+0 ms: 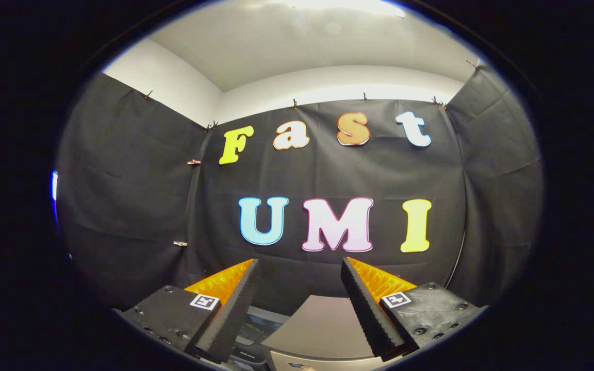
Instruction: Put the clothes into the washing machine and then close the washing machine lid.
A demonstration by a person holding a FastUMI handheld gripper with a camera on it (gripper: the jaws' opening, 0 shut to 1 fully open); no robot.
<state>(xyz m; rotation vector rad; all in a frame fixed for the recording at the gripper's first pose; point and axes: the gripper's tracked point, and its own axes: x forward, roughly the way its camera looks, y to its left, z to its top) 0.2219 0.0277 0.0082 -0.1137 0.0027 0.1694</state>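
A black cloth wall (328,175) fills the booth behind. The gripper (299,288) is held high, fingers wide apart and empty. The washing machine (317,330) sits below, between them. Aimed this high, it could miss any clothes.

Gripper (299,270) fingers spread wide, nothing between them, washing machine (317,332) lid below, black cloth wall beyond

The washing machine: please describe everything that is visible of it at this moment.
Only the top of the washing machine is visible, low between the open gripper fingers and beyond them. Its flat lid looks grey-beige, smooth, matte, and appears closed. On its left side lies a darker, glossy strip, possibly a control panel. Nothing touches it; no clothes rest on it. Behind it hangs the black cloth wall.
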